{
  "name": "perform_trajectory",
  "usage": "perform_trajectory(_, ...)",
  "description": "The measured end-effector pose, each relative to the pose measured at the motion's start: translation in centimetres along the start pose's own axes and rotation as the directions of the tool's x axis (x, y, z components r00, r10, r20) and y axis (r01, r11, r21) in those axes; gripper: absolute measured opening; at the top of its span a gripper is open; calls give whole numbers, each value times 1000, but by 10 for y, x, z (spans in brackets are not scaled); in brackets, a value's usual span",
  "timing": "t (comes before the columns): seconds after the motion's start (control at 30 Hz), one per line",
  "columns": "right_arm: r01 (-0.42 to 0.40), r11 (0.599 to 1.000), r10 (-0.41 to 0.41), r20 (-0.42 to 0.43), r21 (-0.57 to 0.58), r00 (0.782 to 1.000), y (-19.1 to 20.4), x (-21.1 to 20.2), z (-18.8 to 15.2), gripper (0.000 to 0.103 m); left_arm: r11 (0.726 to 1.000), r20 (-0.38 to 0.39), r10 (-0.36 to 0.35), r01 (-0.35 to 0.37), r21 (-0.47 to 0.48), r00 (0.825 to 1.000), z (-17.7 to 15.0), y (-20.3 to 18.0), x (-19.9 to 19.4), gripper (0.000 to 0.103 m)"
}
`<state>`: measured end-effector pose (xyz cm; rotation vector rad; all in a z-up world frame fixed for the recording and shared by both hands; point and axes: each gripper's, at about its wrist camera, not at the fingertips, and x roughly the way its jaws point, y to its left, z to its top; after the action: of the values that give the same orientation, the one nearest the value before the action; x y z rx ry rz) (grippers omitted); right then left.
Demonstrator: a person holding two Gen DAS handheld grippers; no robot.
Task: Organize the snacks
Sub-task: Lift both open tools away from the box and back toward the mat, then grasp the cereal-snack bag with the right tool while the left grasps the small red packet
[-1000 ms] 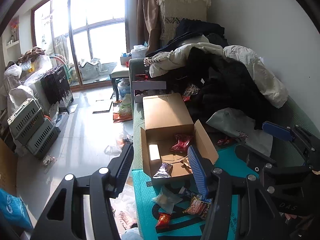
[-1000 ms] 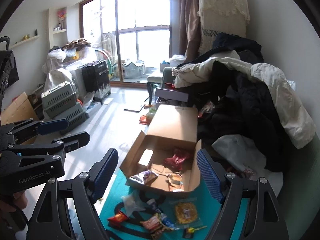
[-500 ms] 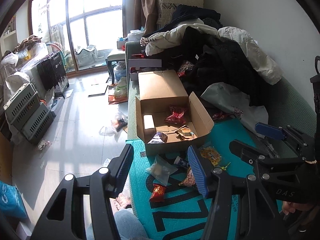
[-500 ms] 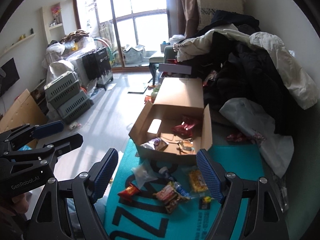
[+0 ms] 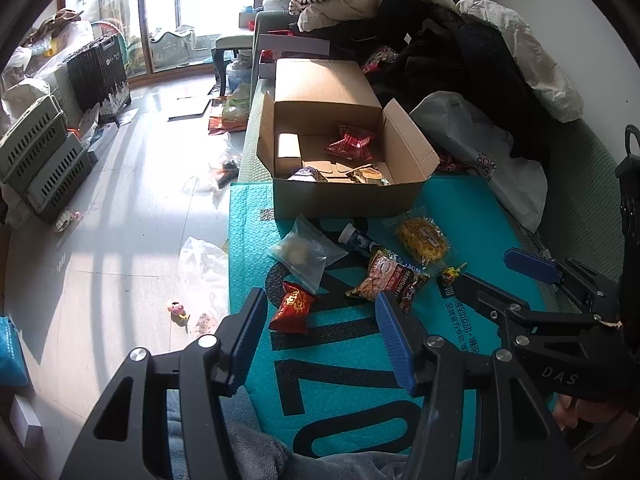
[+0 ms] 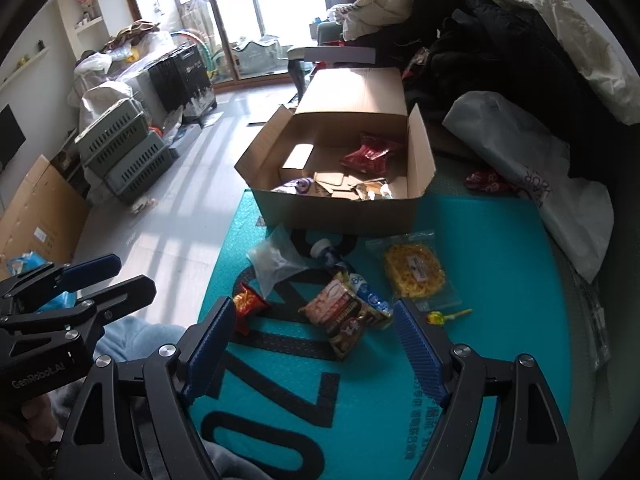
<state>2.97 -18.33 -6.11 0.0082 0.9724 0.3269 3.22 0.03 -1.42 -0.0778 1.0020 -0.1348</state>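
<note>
Whereas a second ago both cameras looked across at the cardboard box (image 5: 340,152), they now tilt down over the teal mat (image 6: 480,240), and the loose snacks fill the middle. The left gripper (image 5: 320,336) hangs with fingers spread wide, empty, above the red packet (image 5: 294,307). The right gripper (image 6: 316,348) is equally wide apart and empty, over the nut packet (image 6: 340,314). The yellow cake bag (image 6: 414,272) lies just beside it.

My left gripper (image 5: 320,338) is black angular plastic with ribbed blue finger pads (image 5: 394,342) and silver screws. My right gripper (image 6: 316,346) matches it; "GenRobot.AI" and "DAS" markings show on the bodies.
</note>
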Motion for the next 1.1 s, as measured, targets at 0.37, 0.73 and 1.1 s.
perform_trajectory(0.37, -32, 998, 28, -84, -50, 996, 4, 53, -26, 81, 996, -137, 1, -14, -93, 991, -26, 24, 53, 55)
perform_trajectory(0.73, -16, 994, 4, -109, -106, 994, -5, 101, -21, 81, 989, -241, 20, -54, -138, 970, -24, 40, 108, 55)
perform_trajectory(1.1, -30, 989, 1, -197, -145, 980, -25, 152, -16, 81, 991, -317, 28, -67, -114, 948, -15, 41, 154, 55)
